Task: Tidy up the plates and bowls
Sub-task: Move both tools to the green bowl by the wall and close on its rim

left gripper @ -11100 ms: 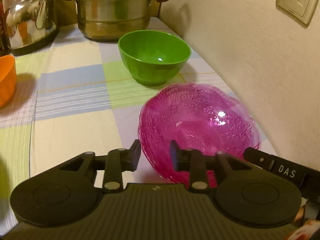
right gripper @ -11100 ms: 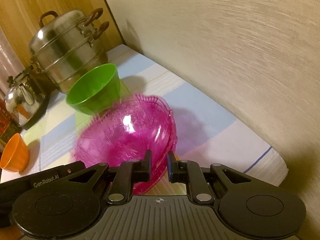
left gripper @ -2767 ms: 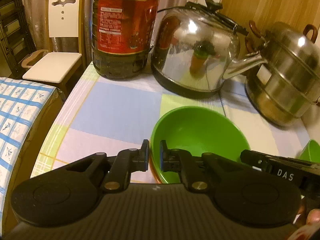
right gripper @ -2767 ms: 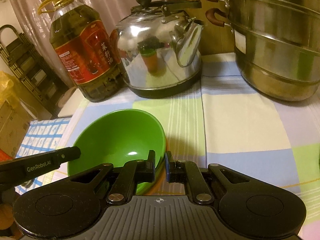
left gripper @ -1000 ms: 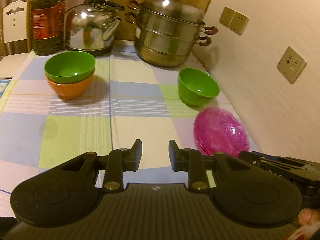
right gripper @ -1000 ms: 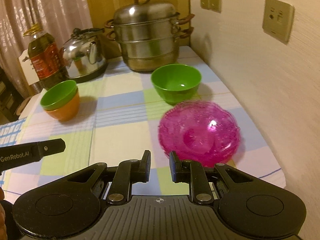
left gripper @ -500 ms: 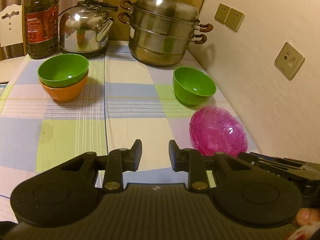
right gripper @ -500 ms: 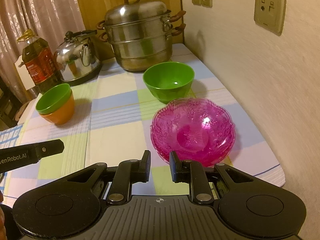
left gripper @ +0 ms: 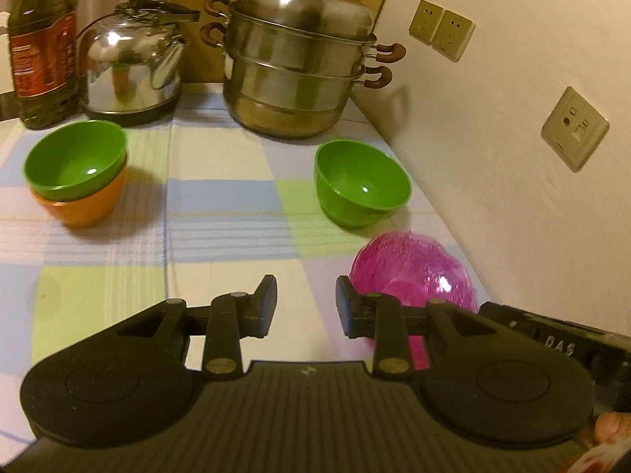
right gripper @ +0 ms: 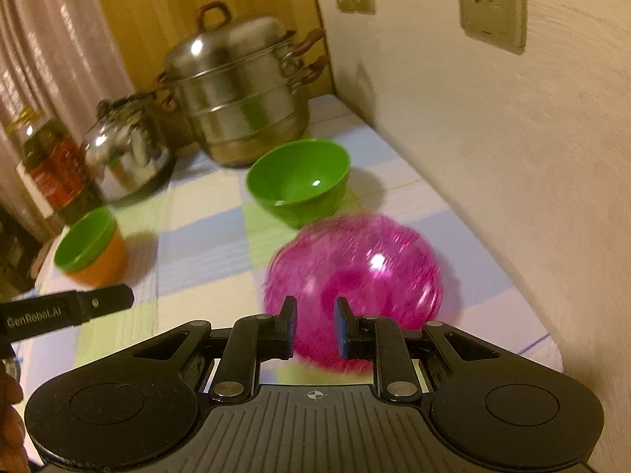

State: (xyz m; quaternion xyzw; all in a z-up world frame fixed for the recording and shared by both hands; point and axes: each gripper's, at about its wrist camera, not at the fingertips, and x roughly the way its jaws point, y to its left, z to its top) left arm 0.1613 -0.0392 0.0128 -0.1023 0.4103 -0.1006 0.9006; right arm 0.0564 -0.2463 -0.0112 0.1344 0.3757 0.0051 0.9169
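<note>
At the far left corner of the table stands the cooking oil bottle (left gripper: 41, 43), with the steel kettle (left gripper: 132, 59) just beside it and the stacked steamer pot (left gripper: 295, 55) further right against the back edge. In front of the bottle, near the left edge, a small green bowl (left gripper: 75, 159) sits nested inside the orange bowl (left gripper: 84, 207); that pair stays where it was half a second ago. The larger green bowl (left gripper: 361, 181) stands alone near the right edge, by the wall (left gripper: 512, 118) with its sockets, and the pink glass bowls (right gripper: 355, 276) lie just in front of it, close to the near right corner of the checked tablecloth (left gripper: 221, 197).

My left gripper (left gripper: 306, 307) hangs over the cloth with its fingers well apart, holding nothing, as before.

My right gripper (right gripper: 314, 329) has come down and forward since half a second ago: the pink bowls now fill far more of its view and are smeared by motion. Its fingers are parted with a modest gap, and the near pink rim shows between them; I cannot tell whether they touch it.
</note>
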